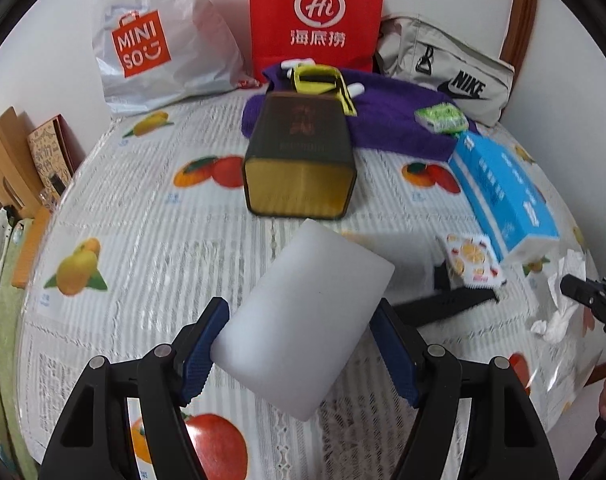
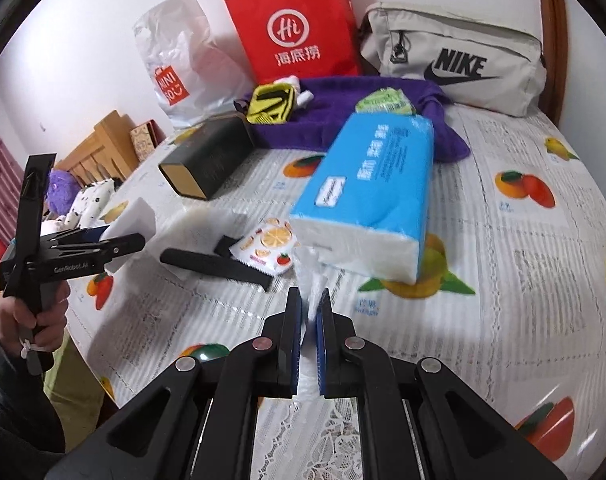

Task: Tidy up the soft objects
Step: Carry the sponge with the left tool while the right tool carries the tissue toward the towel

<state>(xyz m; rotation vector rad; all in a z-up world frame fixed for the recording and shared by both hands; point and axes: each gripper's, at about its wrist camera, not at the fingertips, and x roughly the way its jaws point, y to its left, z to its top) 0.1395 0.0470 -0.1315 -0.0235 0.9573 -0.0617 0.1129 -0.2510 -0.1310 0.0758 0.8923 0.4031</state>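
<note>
The left gripper point(image 1: 295, 354) clamps a white foam block point(image 1: 303, 320) across its width, above the counter point(image 1: 143, 240). The right gripper point(image 2: 311, 300), jaws nearly shut, pinches the clear wrapper tail of the blue tissue pack point(image 2: 367, 196). Both look light and squashy; the thin film may tear or slip, so the body offers surer hold.

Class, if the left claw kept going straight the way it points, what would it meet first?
Probably the dark tin, lying just beyond the white foam block that the left claw holds; depth is unclear.
</note>
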